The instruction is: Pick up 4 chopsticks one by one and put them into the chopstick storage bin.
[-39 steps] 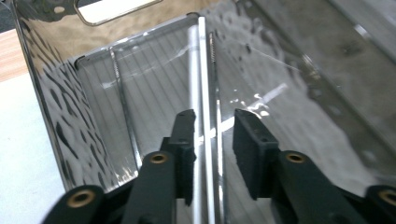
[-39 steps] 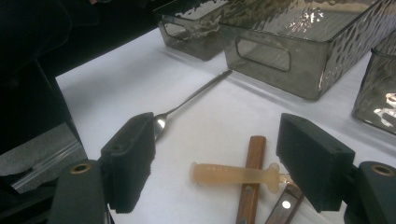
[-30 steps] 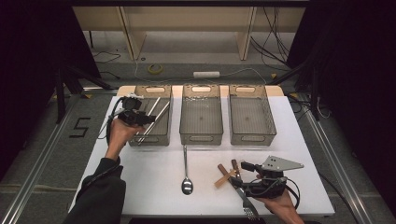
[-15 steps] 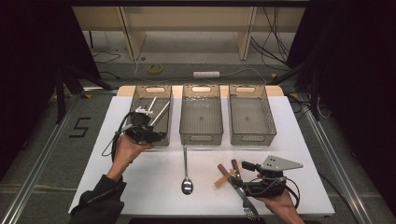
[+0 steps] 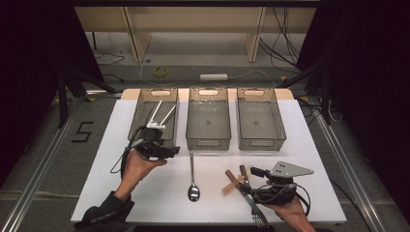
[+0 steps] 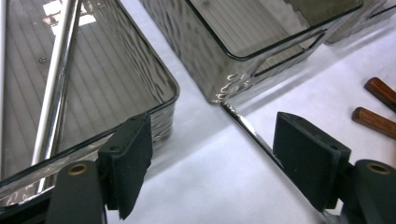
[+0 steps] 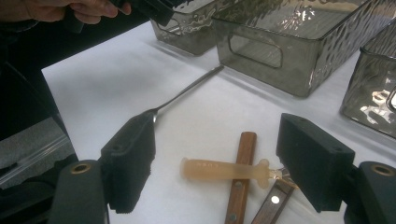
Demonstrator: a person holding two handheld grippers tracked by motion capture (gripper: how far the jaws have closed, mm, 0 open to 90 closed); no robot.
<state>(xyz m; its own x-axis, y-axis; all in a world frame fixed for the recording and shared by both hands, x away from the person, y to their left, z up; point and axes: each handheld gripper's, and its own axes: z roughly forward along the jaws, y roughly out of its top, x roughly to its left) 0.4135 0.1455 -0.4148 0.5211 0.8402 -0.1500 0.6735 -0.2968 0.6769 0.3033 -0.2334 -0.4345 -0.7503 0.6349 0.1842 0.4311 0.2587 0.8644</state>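
Observation:
My left gripper [image 5: 172,151] hovers at the near end of the left bin [image 5: 139,112], which holds two long silver utensils [image 5: 163,114]. Its jaws have just been opening and stand wide with nothing between them [image 6: 212,140]. One shiny handle [image 6: 55,88] lies in that bin. A metal spoon [image 5: 193,180] lies in front of the middle bin [image 5: 208,117]. My right gripper [image 5: 250,181] rests open near the front edge. Its jaws [image 7: 215,140] flank a pale plastic-handled utensil [image 7: 224,169] that lies crossed over wooden handles [image 7: 240,177].
A third grey bin [image 5: 260,118] stands at the right of the row on the white table [image 5: 309,145]. A fork [image 5: 256,212] lies by the front edge under the right hand. Two wooden handles [image 6: 379,105] lie to the right of the spoon handle [image 6: 247,128].
The left hand has drawn back from over the left bin toward the near side, and its jaws have spread wider. The right hand has stayed where it was.

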